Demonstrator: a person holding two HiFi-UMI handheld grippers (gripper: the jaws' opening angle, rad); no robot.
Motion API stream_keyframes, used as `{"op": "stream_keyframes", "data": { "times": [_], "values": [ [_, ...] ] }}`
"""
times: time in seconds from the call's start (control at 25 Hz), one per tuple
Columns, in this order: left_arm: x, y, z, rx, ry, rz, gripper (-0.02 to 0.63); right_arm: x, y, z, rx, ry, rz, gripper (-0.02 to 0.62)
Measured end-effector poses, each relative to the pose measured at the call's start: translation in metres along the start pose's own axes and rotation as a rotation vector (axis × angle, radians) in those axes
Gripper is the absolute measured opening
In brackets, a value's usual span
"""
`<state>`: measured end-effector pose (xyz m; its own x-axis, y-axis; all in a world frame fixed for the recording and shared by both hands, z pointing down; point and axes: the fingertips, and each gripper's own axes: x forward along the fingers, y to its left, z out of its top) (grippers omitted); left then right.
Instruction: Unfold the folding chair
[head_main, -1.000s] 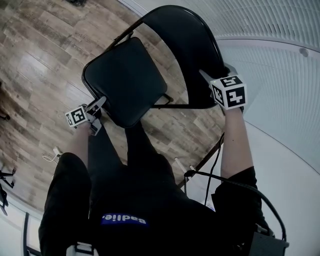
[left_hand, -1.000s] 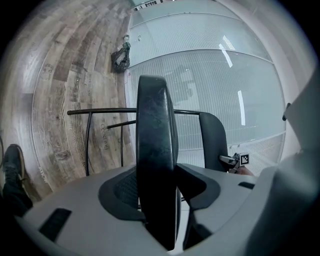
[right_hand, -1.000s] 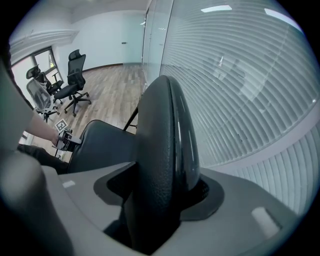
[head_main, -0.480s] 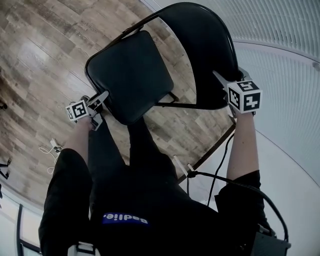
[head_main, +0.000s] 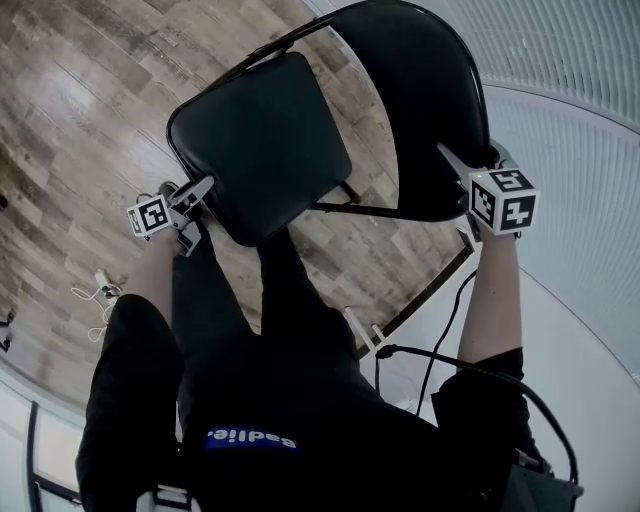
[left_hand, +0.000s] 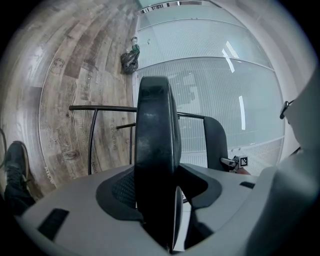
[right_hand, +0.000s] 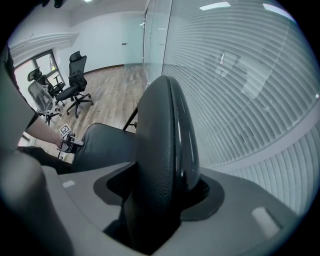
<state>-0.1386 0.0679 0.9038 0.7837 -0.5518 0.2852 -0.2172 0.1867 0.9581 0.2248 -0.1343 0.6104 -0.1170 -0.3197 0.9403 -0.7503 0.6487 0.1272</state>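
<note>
A black folding chair stands partly open on the wood floor in front of me. In the head view its padded seat (head_main: 260, 140) tilts out from the curved backrest (head_main: 420, 90). My left gripper (head_main: 200, 195) grips the seat's near edge. In the left gripper view the seat (left_hand: 155, 140) stands edge-on between the jaws of the left gripper (left_hand: 155, 200). Those jaws have just been opening a little, and the seat is still between them. My right gripper (head_main: 455, 165) is shut on the backrest's top rim, which fills the right gripper view (right_hand: 165, 130).
A ribbed glass wall (head_main: 580, 90) runs close behind the chair on the right. The chair's thin metal legs (left_hand: 95, 135) reach out over the floor. Office chairs (right_hand: 75, 85) stand far off. A cable (head_main: 440, 340) hangs by my right arm, and my legs are under the seat.
The seat has swung down and away from the backrest, with my left gripper going down along with it. My right gripper and the backrest have shifted a little to the right in the head view.
</note>
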Motion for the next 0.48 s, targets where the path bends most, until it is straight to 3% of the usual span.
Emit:
{"op": "stream_keyframes", "data": {
  "times": [0.36,0.48],
  "values": [
    [-0.013,0.029,0.001,0.0,-0.006,0.036,0.224,0.008,0.013,0.0,0.0,-0.001,0.009,0.258],
    [-0.013,0.032,0.002,-0.018,-0.012,0.014,0.227,0.011,0.015,0.001,0.002,0.001,0.012,0.258]
  ]
}}
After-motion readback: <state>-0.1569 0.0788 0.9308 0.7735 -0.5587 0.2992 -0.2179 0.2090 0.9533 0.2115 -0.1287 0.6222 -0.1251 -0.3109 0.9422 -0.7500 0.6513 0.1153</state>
